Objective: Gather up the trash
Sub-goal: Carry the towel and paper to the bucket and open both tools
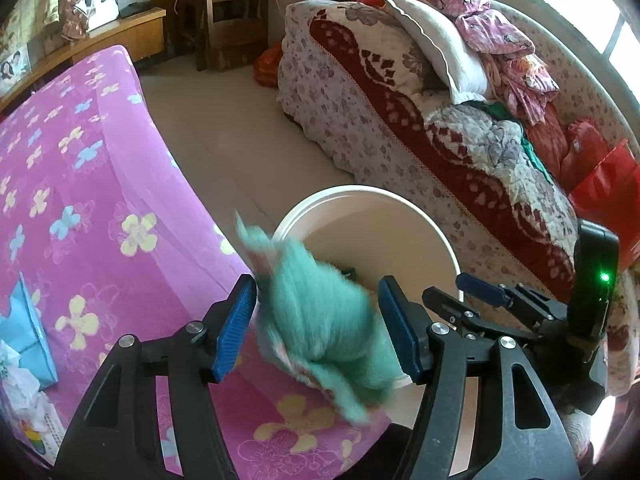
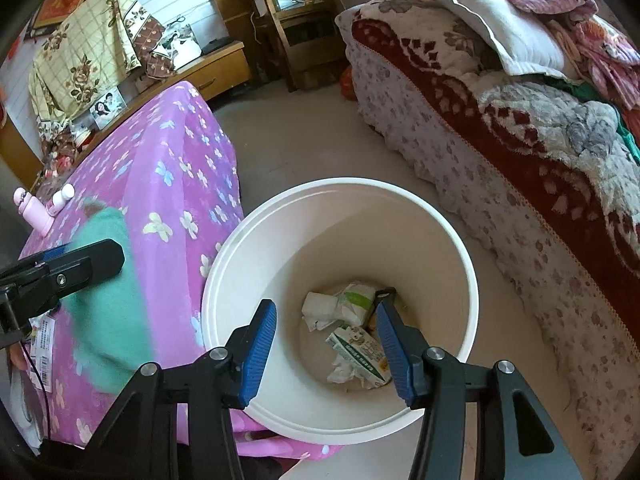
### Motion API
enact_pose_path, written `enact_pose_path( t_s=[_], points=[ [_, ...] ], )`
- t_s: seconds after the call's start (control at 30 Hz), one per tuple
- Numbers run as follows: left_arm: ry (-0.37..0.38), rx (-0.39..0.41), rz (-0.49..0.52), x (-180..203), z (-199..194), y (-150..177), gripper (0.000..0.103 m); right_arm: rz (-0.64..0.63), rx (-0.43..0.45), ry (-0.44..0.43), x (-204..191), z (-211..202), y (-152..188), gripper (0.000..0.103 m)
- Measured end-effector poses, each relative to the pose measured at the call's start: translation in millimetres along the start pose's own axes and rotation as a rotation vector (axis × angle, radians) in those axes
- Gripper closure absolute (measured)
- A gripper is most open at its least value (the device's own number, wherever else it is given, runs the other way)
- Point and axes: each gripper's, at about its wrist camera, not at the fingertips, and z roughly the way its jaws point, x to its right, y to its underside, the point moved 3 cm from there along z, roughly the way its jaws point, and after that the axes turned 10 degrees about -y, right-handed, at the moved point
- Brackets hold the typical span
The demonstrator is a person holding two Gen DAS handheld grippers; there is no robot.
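Left gripper (image 1: 318, 322): jaws spread, a blurred green packet (image 1: 320, 320) between the pads; whether they touch it cannot be told.
Right gripper (image 2: 326, 348): jaws apart with nothing between them, above the open bucket.
White bucket (image 2: 224, 264): on the floor, against the pink flowered tabletop (image 2: 168, 184), left of the bed (image 2: 520, 168).
Trash (image 2: 352, 332): crumpled paper and cartons at the bucket's bottom.
Blue wrapper (image 1: 24, 332): at the tabletop's near left edge.
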Motion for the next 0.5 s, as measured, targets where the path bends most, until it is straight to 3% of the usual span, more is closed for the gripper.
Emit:
enact_pose_path(
  t_s=[0.5],
  points=[
    [-0.052, 0.033, -0.003, -12.0, -17.4, 6.1, 0.041, -0.034, 0.002, -0.003, -17.3, -2.9, 3.5, 0.053]
  ],
)
